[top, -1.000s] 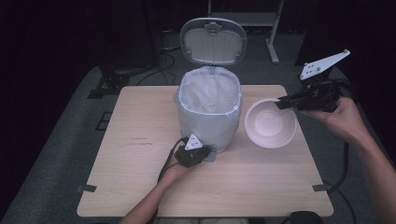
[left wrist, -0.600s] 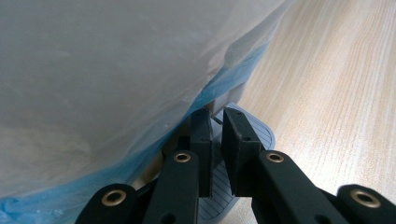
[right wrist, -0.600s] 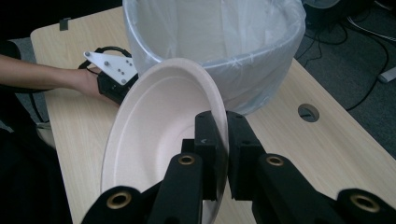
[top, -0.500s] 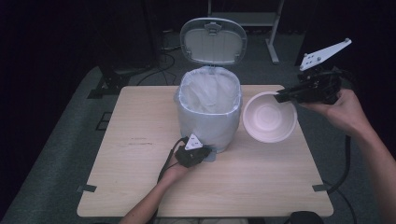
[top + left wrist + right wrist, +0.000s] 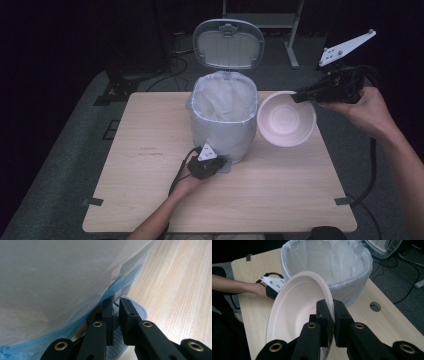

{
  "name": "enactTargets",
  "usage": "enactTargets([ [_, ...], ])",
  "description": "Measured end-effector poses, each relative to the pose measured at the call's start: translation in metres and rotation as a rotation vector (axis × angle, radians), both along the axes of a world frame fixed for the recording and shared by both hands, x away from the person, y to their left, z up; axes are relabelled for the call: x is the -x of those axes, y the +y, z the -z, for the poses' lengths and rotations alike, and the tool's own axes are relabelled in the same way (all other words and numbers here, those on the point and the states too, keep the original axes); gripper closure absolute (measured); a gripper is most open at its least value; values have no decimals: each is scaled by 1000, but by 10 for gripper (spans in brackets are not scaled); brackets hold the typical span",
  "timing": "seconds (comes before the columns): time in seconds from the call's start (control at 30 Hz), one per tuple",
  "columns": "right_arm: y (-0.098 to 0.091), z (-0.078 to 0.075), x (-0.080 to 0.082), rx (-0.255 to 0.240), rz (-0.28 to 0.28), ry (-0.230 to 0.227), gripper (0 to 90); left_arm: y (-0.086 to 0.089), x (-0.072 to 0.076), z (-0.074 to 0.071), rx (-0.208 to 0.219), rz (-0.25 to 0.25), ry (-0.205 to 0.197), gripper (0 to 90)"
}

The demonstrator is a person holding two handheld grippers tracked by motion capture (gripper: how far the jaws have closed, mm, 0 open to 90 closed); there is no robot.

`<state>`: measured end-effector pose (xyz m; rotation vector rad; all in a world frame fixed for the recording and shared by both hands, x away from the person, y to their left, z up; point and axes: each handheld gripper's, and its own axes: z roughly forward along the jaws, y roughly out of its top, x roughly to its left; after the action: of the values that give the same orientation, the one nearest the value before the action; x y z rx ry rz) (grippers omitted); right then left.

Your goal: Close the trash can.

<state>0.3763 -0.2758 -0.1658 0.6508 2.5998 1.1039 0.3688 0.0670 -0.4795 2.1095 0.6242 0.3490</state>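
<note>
The step in hand looks like throwing away a disposable bowl (image 5: pixel 286 118): the right tongs (image 5: pixel 299 95) carry it, tilted on edge, in the right half of the high view, just beside the rim of the lined bin (image 5: pixel 223 120) at the centre of the bench (image 5: pixel 125 200). The bin's lid (image 5: pixel 228 43) stands open behind it, at the top centre of the frame.

The right tongs (image 5: pixel 331 312) are clamped on the bowl's rim (image 5: pixel 297 312), one jaw inside the wall and one outside, nearly together. The left tongs (image 5: pixel 220 161), in the lower centre of the high view, are closed and press down on the bin's ribbed foot pedal (image 5: pixel 136 312) at its base, which probably keeps the lid up. In the left gripper view the left tongs (image 5: pixel 115 308) sit just under the blue-edged plastic liner (image 5: pixel 62 285).

The next move likely calls for carrying the bowl over the mouth of the bin, clear of the liner's edge, then parting the right jaws so it drops in, while the left tongs hold the pedal down.
</note>
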Motion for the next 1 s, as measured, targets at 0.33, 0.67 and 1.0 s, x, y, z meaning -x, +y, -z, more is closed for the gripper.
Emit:
enactTargets([
  [0.33,6,-9,-6,-5,-6,1,837,0,0,0,-3,1,-2,829],
  [0.67,15,-23,-12,-11,-7,-10,837,0,0,0,-3,3,-2,829],
  [1.0,25,-35,-19,-9,-8,-27,838,0,0,0,-3,3,-3,828],
])
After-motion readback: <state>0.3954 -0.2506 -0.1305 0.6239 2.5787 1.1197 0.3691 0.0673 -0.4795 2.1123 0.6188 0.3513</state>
